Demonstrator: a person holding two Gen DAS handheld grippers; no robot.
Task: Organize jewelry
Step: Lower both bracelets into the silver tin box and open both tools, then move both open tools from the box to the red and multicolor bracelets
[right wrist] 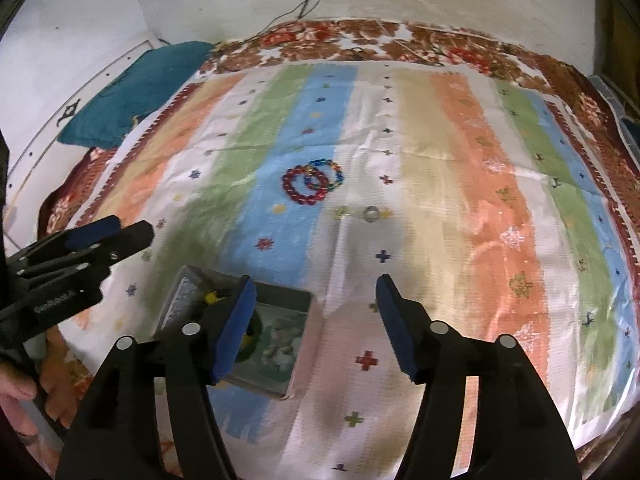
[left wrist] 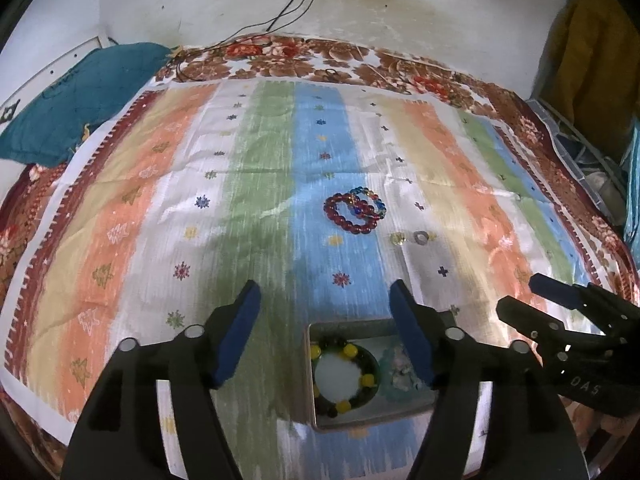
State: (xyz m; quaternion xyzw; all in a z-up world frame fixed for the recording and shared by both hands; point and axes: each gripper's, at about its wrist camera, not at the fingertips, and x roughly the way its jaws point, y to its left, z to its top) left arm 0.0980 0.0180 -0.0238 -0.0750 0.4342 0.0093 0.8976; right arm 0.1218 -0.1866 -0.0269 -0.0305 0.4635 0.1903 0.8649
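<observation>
A grey box (left wrist: 310,376) lies on the striped cloth and holds a black-and-yellow bead bracelet (left wrist: 345,376). My left gripper (left wrist: 326,308) is open and empty just above the box. A red bead bracelet (left wrist: 347,215) and a multicoloured one (left wrist: 374,200) overlap farther out on the blue stripe. Two small rings, a gold one (left wrist: 397,238) and a silver one (left wrist: 421,237), lie beside them. My right gripper (right wrist: 316,312) is open and empty, right of the box (right wrist: 302,304). The bracelets (right wrist: 310,184) and the rings (right wrist: 370,213) lie ahead of it.
The striped cloth (left wrist: 120,220) covers a floral bedspread (left wrist: 280,56). A teal cushion (left wrist: 80,96) lies at the far left by the wall. Cables (left wrist: 296,0) hang down the wall. Yellow cloth (left wrist: 592,48) hangs at the right edge.
</observation>
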